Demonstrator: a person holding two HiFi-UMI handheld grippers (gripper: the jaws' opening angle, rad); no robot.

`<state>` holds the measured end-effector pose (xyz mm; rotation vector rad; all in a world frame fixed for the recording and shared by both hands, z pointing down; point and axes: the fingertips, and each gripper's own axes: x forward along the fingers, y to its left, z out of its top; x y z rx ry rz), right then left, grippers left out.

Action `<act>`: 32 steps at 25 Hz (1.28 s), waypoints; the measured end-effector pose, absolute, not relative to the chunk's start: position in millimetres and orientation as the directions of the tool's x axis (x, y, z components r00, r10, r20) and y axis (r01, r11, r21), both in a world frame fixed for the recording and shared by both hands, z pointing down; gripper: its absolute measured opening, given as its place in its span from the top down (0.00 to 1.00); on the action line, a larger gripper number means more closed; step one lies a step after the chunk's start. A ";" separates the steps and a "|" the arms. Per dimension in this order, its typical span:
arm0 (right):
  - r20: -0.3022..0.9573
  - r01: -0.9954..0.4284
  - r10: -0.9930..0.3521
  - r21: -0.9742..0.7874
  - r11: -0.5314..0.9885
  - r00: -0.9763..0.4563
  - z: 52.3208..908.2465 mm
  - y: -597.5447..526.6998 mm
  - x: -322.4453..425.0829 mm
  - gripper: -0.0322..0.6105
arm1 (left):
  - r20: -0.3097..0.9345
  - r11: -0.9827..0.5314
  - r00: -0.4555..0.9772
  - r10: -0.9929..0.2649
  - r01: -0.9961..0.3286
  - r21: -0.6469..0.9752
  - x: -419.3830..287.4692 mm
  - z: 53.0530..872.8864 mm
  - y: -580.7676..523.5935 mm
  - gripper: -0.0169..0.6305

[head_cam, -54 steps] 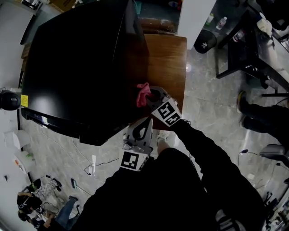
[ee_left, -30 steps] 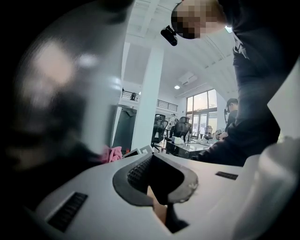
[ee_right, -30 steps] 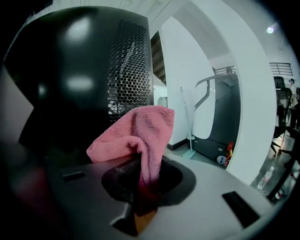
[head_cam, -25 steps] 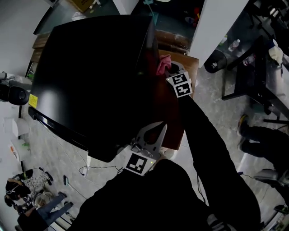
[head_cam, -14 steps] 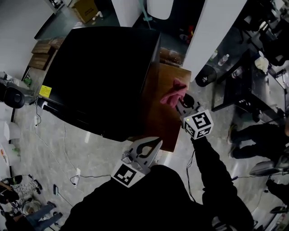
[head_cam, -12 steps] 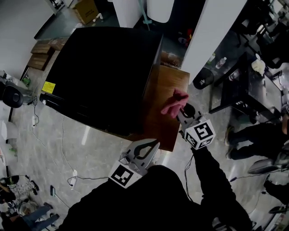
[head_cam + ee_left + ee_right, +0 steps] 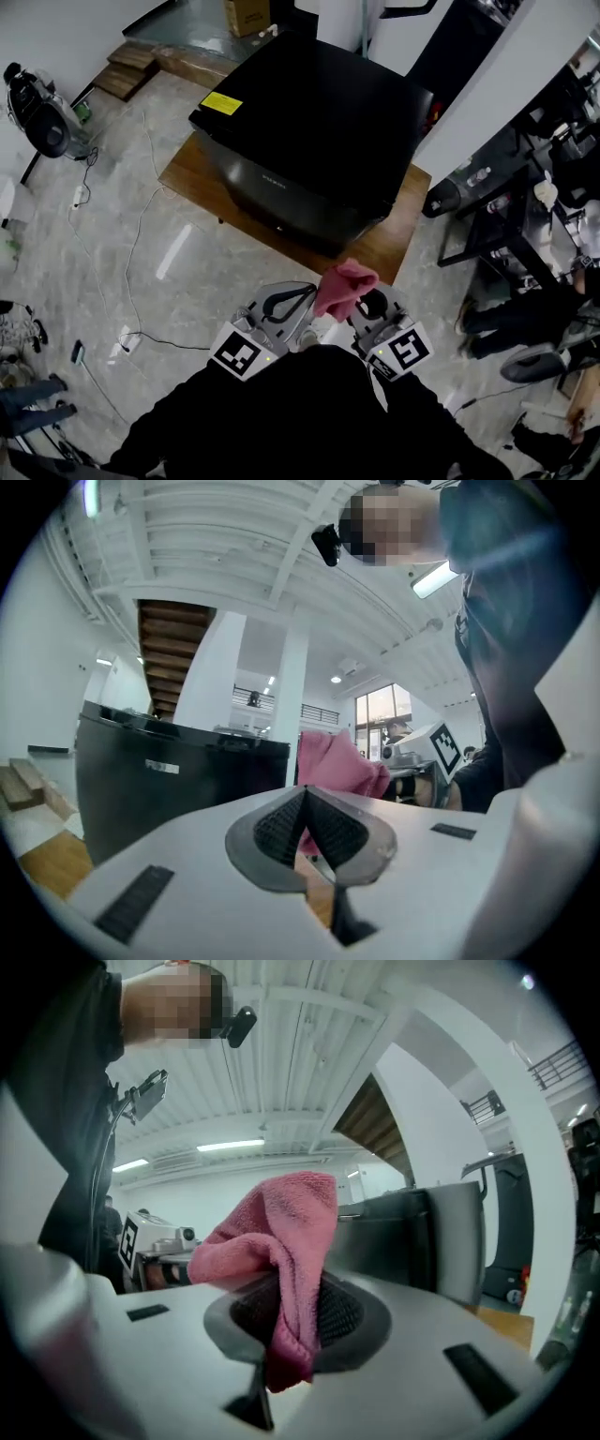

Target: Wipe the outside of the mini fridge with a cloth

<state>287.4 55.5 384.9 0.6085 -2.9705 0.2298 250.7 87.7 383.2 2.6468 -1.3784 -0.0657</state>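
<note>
Marble floor surrounds a low wooden table (image 7: 394, 246) bearing the black mini fridge (image 7: 319, 141) at upper centre. Both grippers sit close against the person's chest at lower centre. The left gripper (image 7: 298, 298) has its jaws pressed together on nothing, and the right gripper (image 7: 364, 302) pinches the pink cloth (image 7: 344, 286), clear of the fridge.

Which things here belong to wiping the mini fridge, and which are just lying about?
Part of the job: mini fridge; pink cloth, clamped in the right gripper.

Just lying about: cardboard box; wooden steps.
</note>
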 end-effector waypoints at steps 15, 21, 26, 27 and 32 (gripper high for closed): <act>0.116 0.000 0.013 -0.113 0.994 -0.993 381.4 252.1 49.0 0.85 | 0.021 -0.293 0.298 -0.954 -0.946 0.139 25.9 376.7 275.5 0.96; 0.099 0.093 0.105 -0.111 0.989 -0.990 373.8 290.9 -9.1 0.85 | 0.014 -0.210 0.213 -0.977 -0.971 0.117 -34.4 368.3 316.3 0.96; 0.069 0.149 0.156 -0.096 0.984 -0.985 371.1 285.0 -43.6 0.85 | 0.019 -0.141 0.144 -0.989 -0.982 0.129 -70.0 371.8 315.5 0.96; 0.063 0.151 0.158 -0.097 0.984 -0.985 372.1 280.2 -51.2 0.85 | 0.010 -0.132 0.134 -0.991 -0.983 0.128 -78.0 372.1 312.1 0.96; 0.015 0.200 0.206 -0.173 0.964 -0.978 374.8 248.8 -95.3 0.85 | -0.037 -0.086 0.082 -0.996 -0.987 0.137 -121.9 370.2 286.8 0.96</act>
